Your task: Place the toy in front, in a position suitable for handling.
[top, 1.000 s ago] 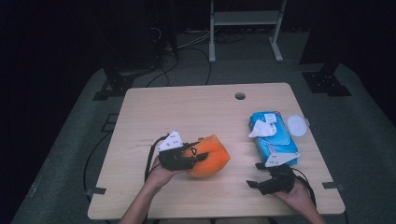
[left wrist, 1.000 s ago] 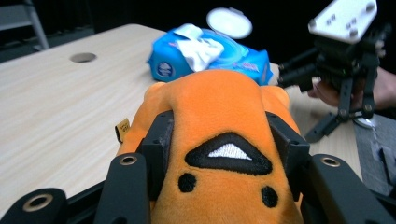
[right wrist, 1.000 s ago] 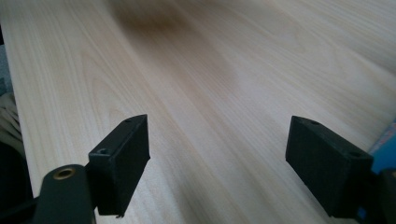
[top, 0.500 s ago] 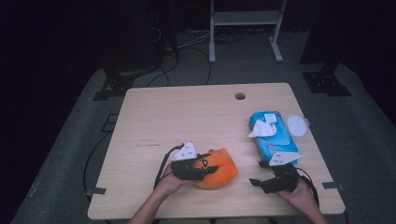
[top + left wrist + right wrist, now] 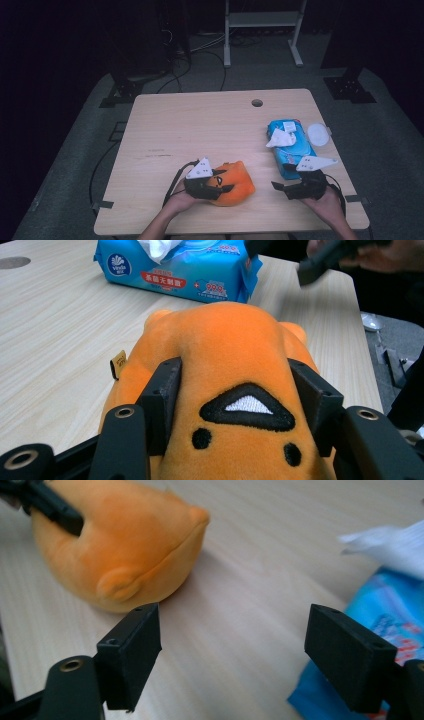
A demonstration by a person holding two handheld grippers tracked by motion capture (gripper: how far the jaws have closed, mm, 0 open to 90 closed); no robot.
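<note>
An orange plush toy (image 5: 235, 183) rests on the wooden table (image 5: 210, 125) near its front edge. My left gripper (image 5: 222, 188) is shut on it, its two black jaws pressed into the toy's sides (image 5: 240, 360) just behind the stitched black face. My right gripper (image 5: 278, 186) hovers open to the right of the toy, next to the near end of a blue wet-wipe pack (image 5: 290, 146). In the right gripper view the jaws stand wide apart with bare table between them, the toy (image 5: 125, 545) ahead on the left and the pack (image 5: 380, 615) on the right.
A white tissue (image 5: 281, 140) sticks out of the pack's top. A small white round lid (image 5: 318, 133) lies at the table's right edge. A cable hole (image 5: 257, 103) sits near the far edge. The table's left and far parts are bare wood.
My left gripper has carried the orange toy toward the front edge and slightly right, down onto the table. The right gripper has hardly moved.
</note>
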